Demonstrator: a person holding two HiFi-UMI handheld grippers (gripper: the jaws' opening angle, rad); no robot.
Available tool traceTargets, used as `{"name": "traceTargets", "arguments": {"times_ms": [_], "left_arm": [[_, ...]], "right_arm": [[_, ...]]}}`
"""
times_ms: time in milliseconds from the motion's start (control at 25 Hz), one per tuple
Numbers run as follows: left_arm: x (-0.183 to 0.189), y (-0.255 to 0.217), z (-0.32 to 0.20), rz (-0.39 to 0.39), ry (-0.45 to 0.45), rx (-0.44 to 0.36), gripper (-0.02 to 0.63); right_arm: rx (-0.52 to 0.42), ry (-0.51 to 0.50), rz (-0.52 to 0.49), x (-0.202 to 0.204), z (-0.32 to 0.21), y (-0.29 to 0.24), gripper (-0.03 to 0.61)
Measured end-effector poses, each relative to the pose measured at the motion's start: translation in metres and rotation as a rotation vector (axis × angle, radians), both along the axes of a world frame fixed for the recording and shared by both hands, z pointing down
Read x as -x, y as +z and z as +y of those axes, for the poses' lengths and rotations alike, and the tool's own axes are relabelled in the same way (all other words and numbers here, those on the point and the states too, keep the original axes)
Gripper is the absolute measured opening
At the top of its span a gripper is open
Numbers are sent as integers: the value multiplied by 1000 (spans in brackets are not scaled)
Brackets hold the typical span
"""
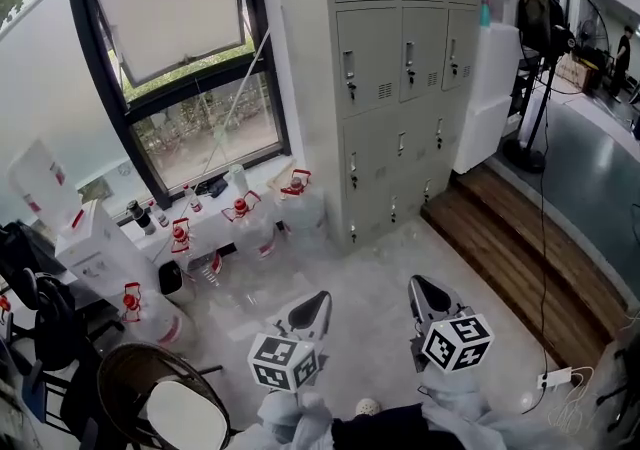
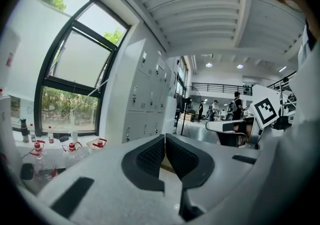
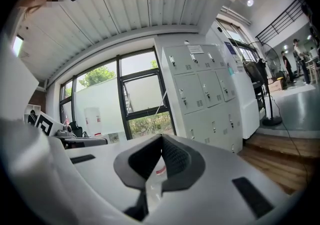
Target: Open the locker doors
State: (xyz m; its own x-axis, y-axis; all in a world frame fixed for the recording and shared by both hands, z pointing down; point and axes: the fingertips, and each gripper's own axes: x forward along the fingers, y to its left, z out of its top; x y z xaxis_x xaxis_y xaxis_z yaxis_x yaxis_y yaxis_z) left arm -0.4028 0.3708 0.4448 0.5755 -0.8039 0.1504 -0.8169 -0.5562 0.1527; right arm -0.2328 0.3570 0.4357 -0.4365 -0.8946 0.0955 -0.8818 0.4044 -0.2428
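A bank of grey lockers (image 1: 400, 68) stands across the floor ahead, with all the doors I can see closed and small latches on them. In the head view my left gripper (image 1: 312, 310) and right gripper (image 1: 430, 296) are side by side low in the picture, well short of the lockers, and both point toward them. The left gripper (image 2: 165, 137) is shut, its pads meeting with nothing between them; the lockers (image 2: 145, 104) lie ahead to its left. The right gripper (image 3: 161, 139) is shut and empty too, with the lockers (image 3: 205, 94) ahead to its right.
Several clear water jugs (image 1: 240, 218) with red caps stand under the big window (image 1: 190, 68) to the left. A wooden step (image 1: 520, 258) and a standing fan (image 1: 545, 28) are on the right. A chair (image 1: 150, 388) is near left, and a power strip (image 1: 555, 376) lies low right.
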Motion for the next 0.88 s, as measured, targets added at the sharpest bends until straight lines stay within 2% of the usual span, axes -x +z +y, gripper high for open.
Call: {"name": "traceTargets", "arguments": {"times_ms": [280,640,880], "left_arm": [[-17,14,-33,-33,5,20,12],[-22,23,-51,5,19,48,12],[-24,26,-96,0,34,44,12]], "right_arm": [[36,4,6,-13,-29,11,0],[65,28,-20,-20,-46,21,0],[55,61,-28,-26,-85,23,0]]}}
